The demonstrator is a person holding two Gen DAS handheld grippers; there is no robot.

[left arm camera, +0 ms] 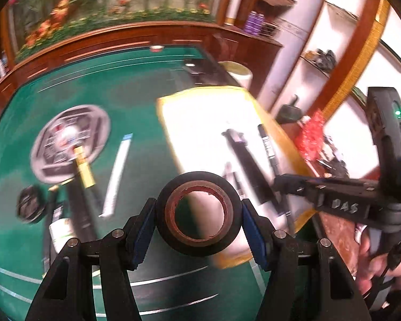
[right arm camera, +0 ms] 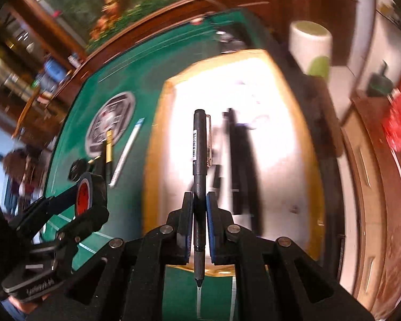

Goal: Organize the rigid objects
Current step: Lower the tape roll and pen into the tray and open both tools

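My left gripper (left arm camera: 199, 215) is shut on a roll of black tape (left arm camera: 199, 187) and holds it above the near left edge of a yellow-rimmed white tray (left arm camera: 200, 117). The roll also shows in the right wrist view (right arm camera: 89, 192). My right gripper (right arm camera: 199, 214) is shut on a black pen (right arm camera: 199, 147) with a gold clip, held lengthwise over the tray (right arm camera: 286, 139). Other dark pens (left arm camera: 250, 165) lie in the tray. The right gripper (left arm camera: 283, 184) shows in the left wrist view at the tray's right side.
On the green table (left arm camera: 136, 93) lie a round grey disc (left arm camera: 69, 139), a yellow-capped black pen (left arm camera: 84, 171), a white stick (left arm camera: 117, 171), a small black round lid (left arm camera: 30, 206) and a white bottle (left arm camera: 61, 230). A white cup (right arm camera: 311, 45) stands behind the tray. Wooden cabinets surround.
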